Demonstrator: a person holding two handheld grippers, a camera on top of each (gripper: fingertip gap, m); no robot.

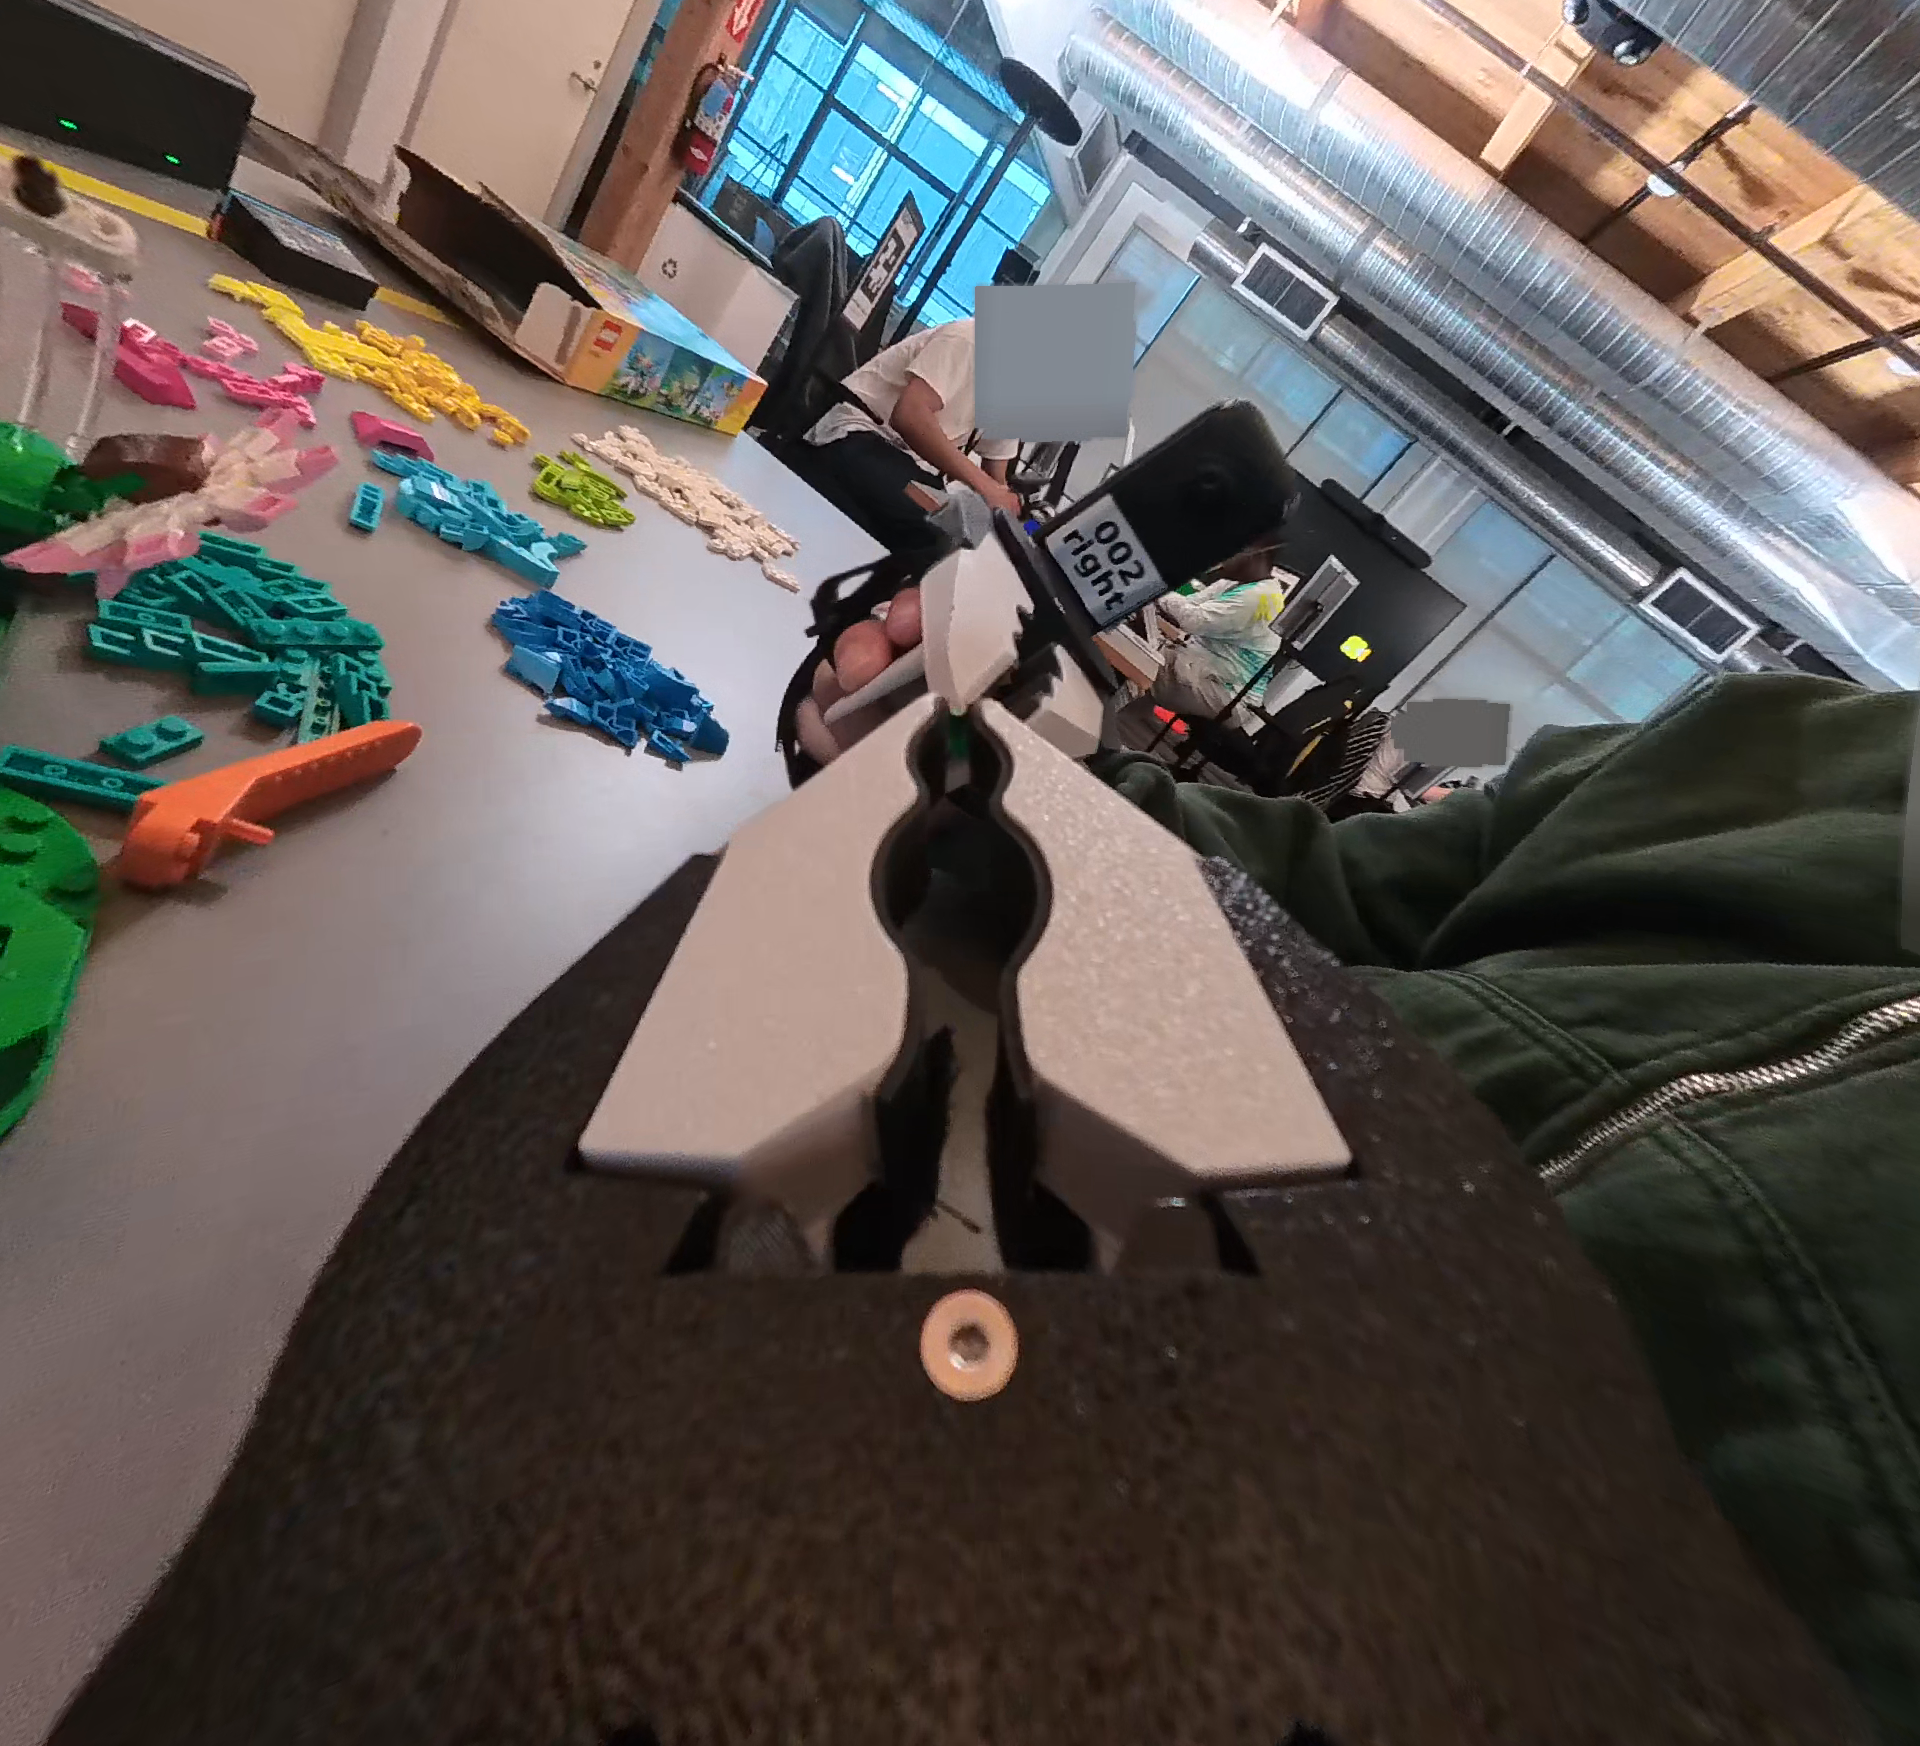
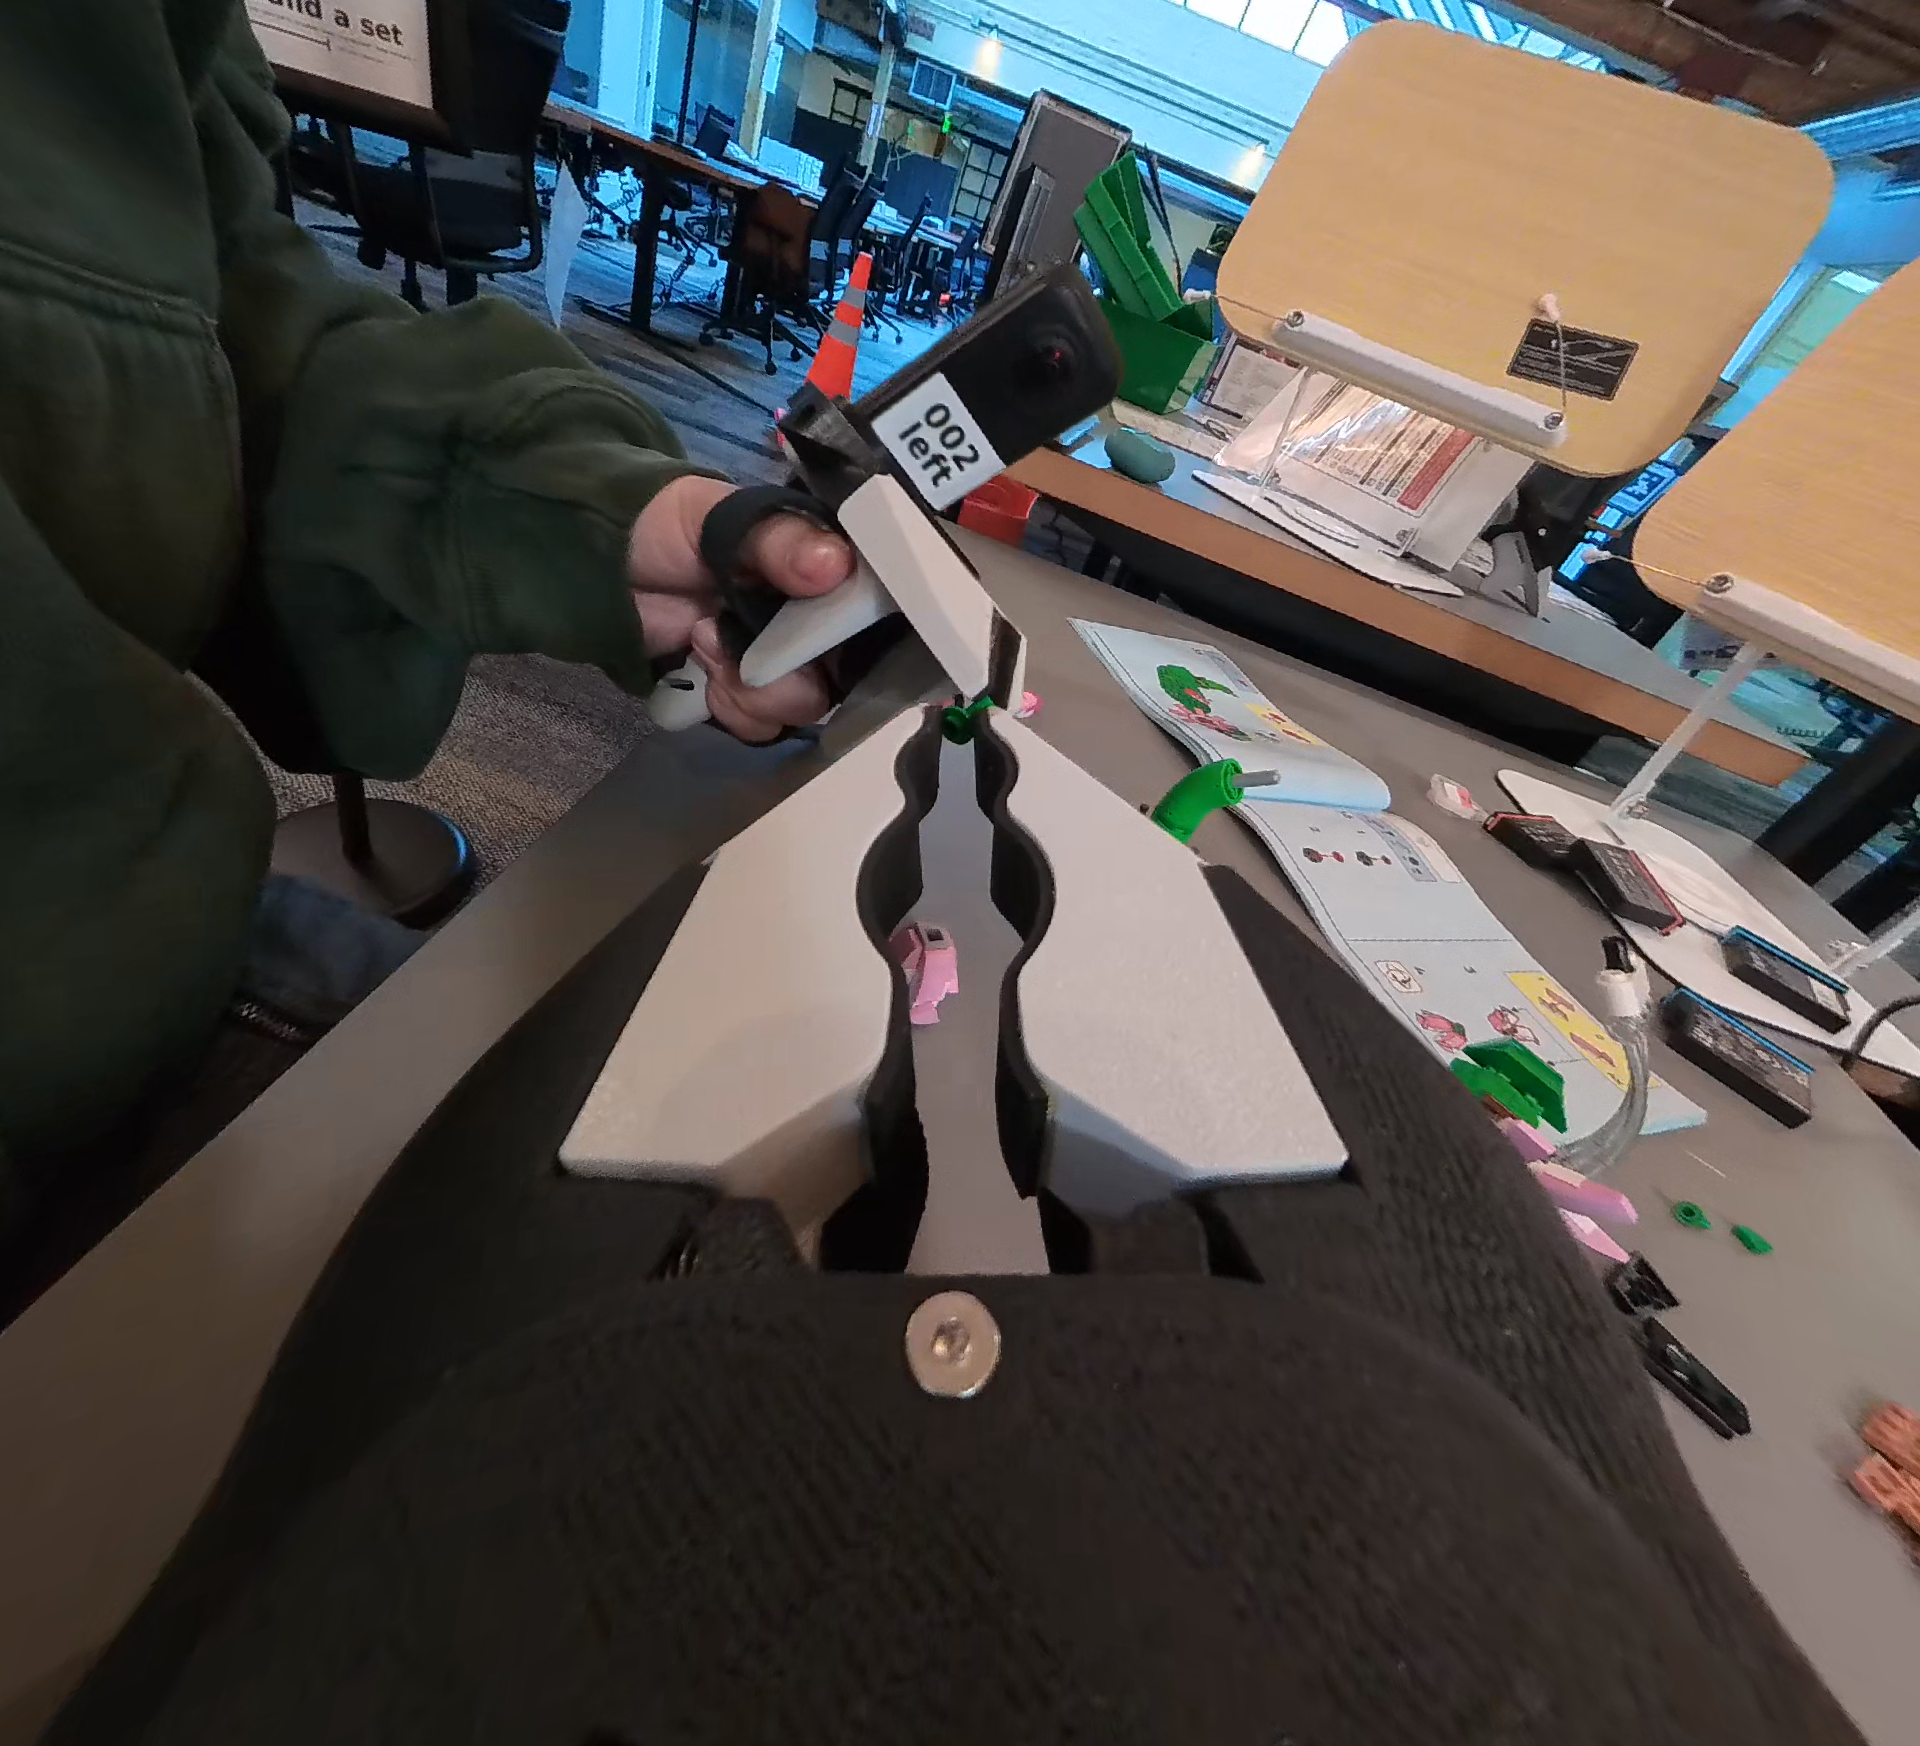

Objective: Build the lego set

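Note:
My left gripper (image 1: 957, 722) is shut on a small green piece (image 1: 958, 744) held above the grey table (image 1: 436, 969). My right gripper (image 2: 958, 728) meets it tip to tip, and its jaws close on the same small green piece (image 2: 962, 720). In the left wrist view the right gripper (image 1: 962, 694) points down onto my fingertips. In the right wrist view the left gripper (image 2: 1000, 686) comes in from above left, held by a hand in a green sleeve. How the piece is shared between the two grips is hidden.
Sorted brick piles lie to the left: yellow (image 1: 384, 356), teal (image 1: 260, 626), blue (image 1: 603, 668), white (image 1: 686, 491). An orange separator (image 1: 270, 792) and the set box (image 1: 644, 356) are there too. The instruction booklet (image 2: 1351, 865), a green curved part (image 2: 1195, 792) and pink bricks (image 2: 925, 964) lie to the right.

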